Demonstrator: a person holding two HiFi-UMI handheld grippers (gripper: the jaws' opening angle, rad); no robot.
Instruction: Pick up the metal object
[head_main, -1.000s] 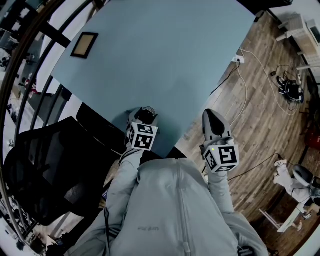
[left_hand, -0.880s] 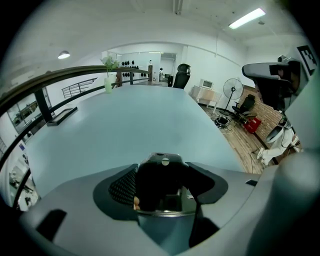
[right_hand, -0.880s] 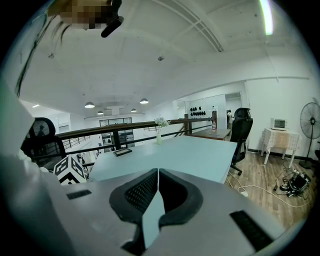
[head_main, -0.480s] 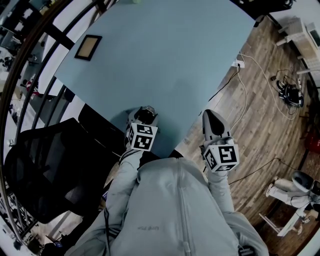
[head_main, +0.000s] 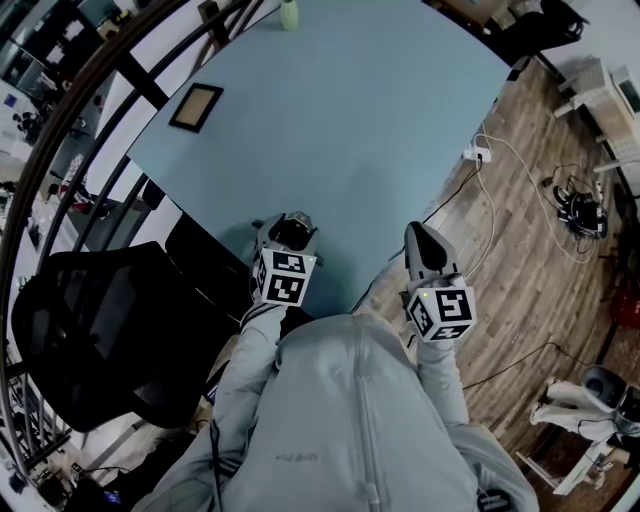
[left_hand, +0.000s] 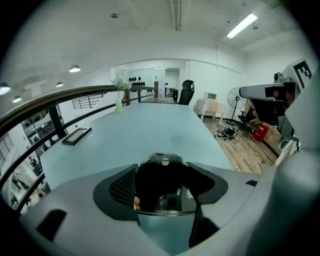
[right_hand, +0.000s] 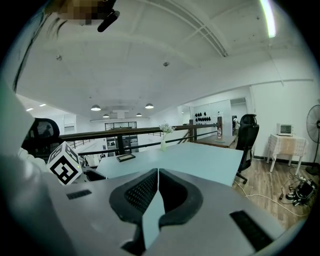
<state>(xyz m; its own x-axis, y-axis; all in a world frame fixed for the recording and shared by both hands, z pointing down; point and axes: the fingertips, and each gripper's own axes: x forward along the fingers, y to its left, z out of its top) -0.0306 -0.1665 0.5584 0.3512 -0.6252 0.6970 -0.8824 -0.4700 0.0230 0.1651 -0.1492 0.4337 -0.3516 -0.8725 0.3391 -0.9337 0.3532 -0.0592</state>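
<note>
A large pale blue table (head_main: 380, 110) fills the head view, its top mostly bare. A black mesh office chair (head_main: 90, 330) stands on the floor off its near left edge.

My left gripper (head_main: 289, 226) hangs over the near corner of the table. In the left gripper view its jaws are narrow and closed on a dark, glossy metal object (left_hand: 165, 182) with a small round stud on top. That is the thing I am asked to pick up. I cannot tell whether it is clear of the table top.

My right gripper (right_hand: 156, 192) has its jaws pressed together with nothing between them. It sits just past the table's near right edge, over the wood floor.

A dark rectangular framed tray (head_main: 196, 107) lies near the left edge. A small pale vase (head_main: 289, 14) stands at the far edge, well away from both grippers.

As I judge it, the grip is made and the lift is the step in hand. To do it well, I would squeeze firmly, raise the object straight up without tilting it, and leave the right gripper to the side.
</note>
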